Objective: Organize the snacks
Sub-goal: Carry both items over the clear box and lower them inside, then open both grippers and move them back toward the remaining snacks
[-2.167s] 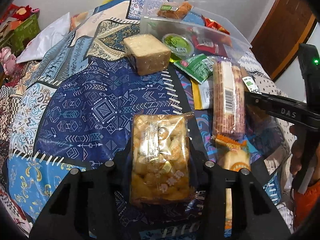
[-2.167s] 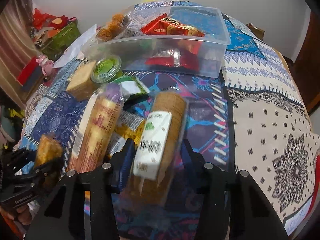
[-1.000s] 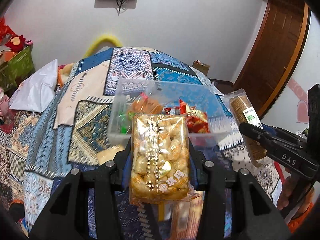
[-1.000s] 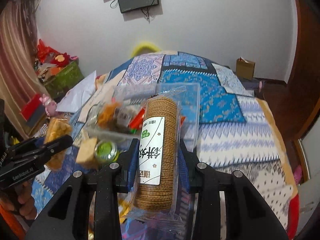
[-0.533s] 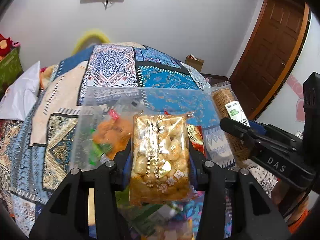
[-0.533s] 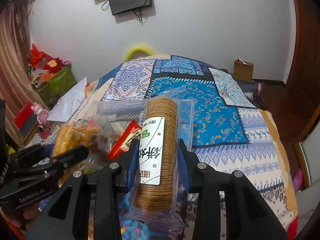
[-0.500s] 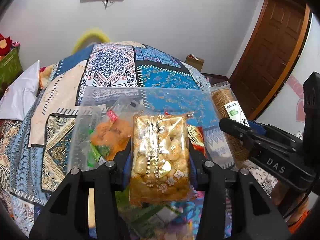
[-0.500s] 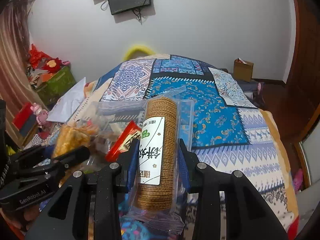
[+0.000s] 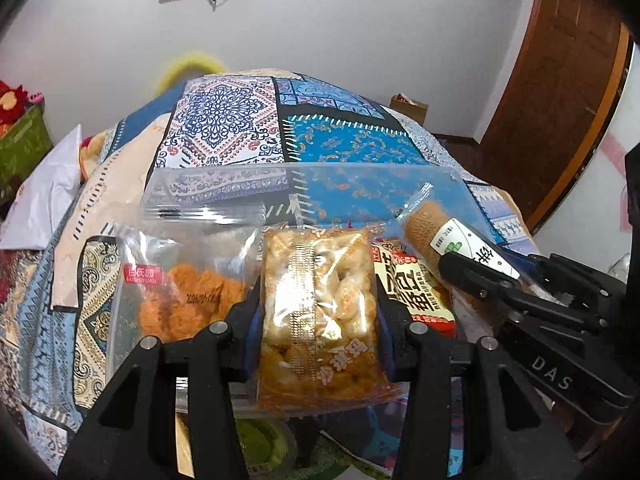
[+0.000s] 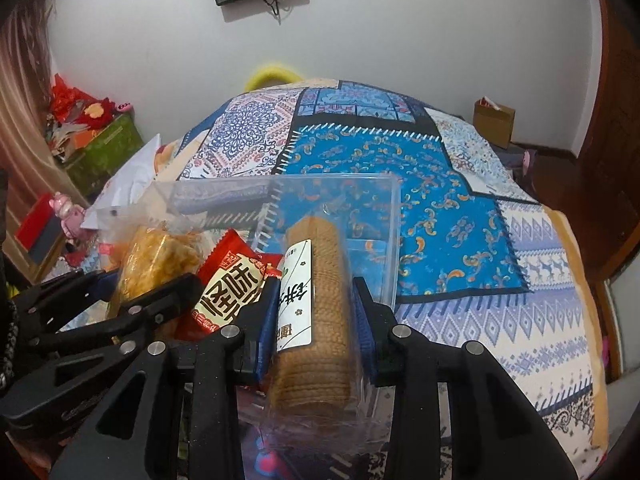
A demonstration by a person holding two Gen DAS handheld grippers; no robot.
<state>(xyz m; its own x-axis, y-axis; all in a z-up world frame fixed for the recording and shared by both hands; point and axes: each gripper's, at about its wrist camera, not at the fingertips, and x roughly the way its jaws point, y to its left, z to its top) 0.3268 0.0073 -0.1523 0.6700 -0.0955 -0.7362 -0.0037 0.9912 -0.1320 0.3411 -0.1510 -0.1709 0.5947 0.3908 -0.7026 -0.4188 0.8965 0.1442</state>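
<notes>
— What have you got, and how does it feel?

— My left gripper (image 9: 318,320) pinches a clear pack of puffed golden snacks (image 9: 320,312) across its middle. I judge it light, crinkly and easily crushed, so a gentle squeeze on the flat sides suits it. My right gripper (image 10: 314,320) clamps a sleeve of round biscuits (image 10: 320,300) by its sides; stiffer, but the biscuits would likely snap under pressure and the wrapper looks slippery.

— Where are they?

— Both hang over the clear plastic bin (image 10: 394,216) on the patchwork quilt (image 10: 460,208). Inside lie a red packet (image 10: 228,284) and a bag of orange floss cakes (image 9: 188,300).

— Risk?

— The two grippers sit close together; they might bump.
</notes>
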